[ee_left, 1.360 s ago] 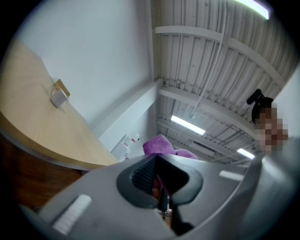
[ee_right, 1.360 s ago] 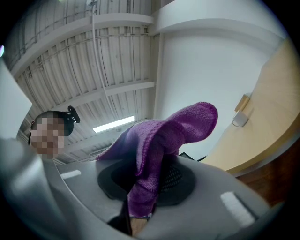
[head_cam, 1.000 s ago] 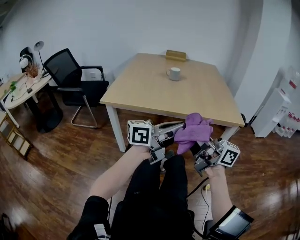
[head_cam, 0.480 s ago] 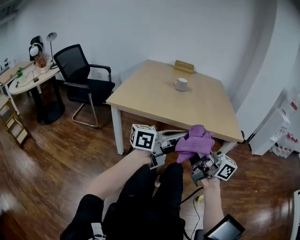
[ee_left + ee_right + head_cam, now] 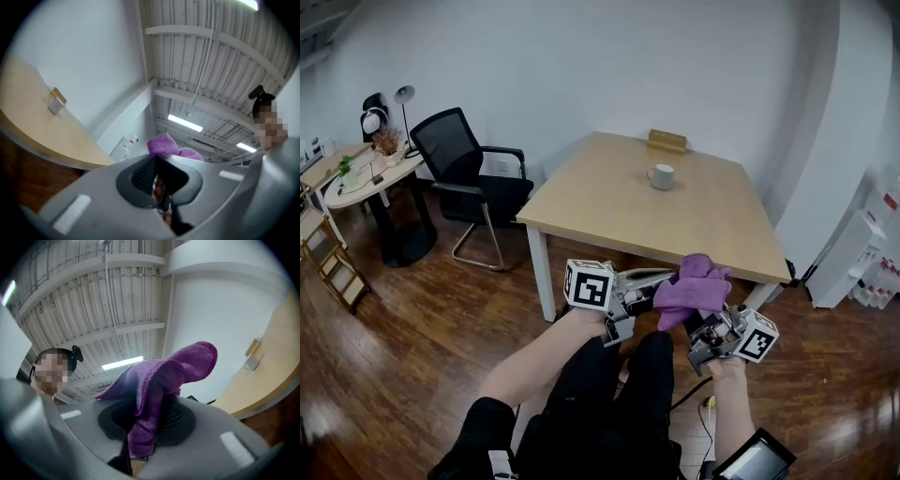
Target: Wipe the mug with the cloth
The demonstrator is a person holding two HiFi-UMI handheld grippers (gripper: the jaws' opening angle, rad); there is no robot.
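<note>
**Cloth** [image 5: 692, 289]: purple, knitted, bunched in a soft heap between the two grippers in front of the person's legs, near the table's front edge. It looks light and limp. It should fold and drape wherever it is unsupported, so a deep bite into a thick fold is likely to hold better than a nip at the hem.

**Right gripper** [image 5: 705, 323]: jaws closed on the cloth. A fold runs down between them and the rest flops over the top.

**Left gripper** [image 5: 654, 279]: jaws pressed together. The cloth rises straight from their tips, and they appear to nip its edge.

**Table** [image 5: 609, 202]: pale wood, just beyond the grippers.

**Mug** [image 5: 661, 176]: small, pale, upright toward the far side of the table, well apart from the cloth and untouched. Probably ceramic, so rigid, smooth, a little slippery and breakable. It is light enough to skid under a wipe. It is best steadied by the rim or handle, though I cannot tell which way the handle faces.

**Block** [image 5: 667, 141]: tan, at the table's far edge, behind the mug.

**Chair** [image 5: 459, 155]: black, left of the table.
</note>
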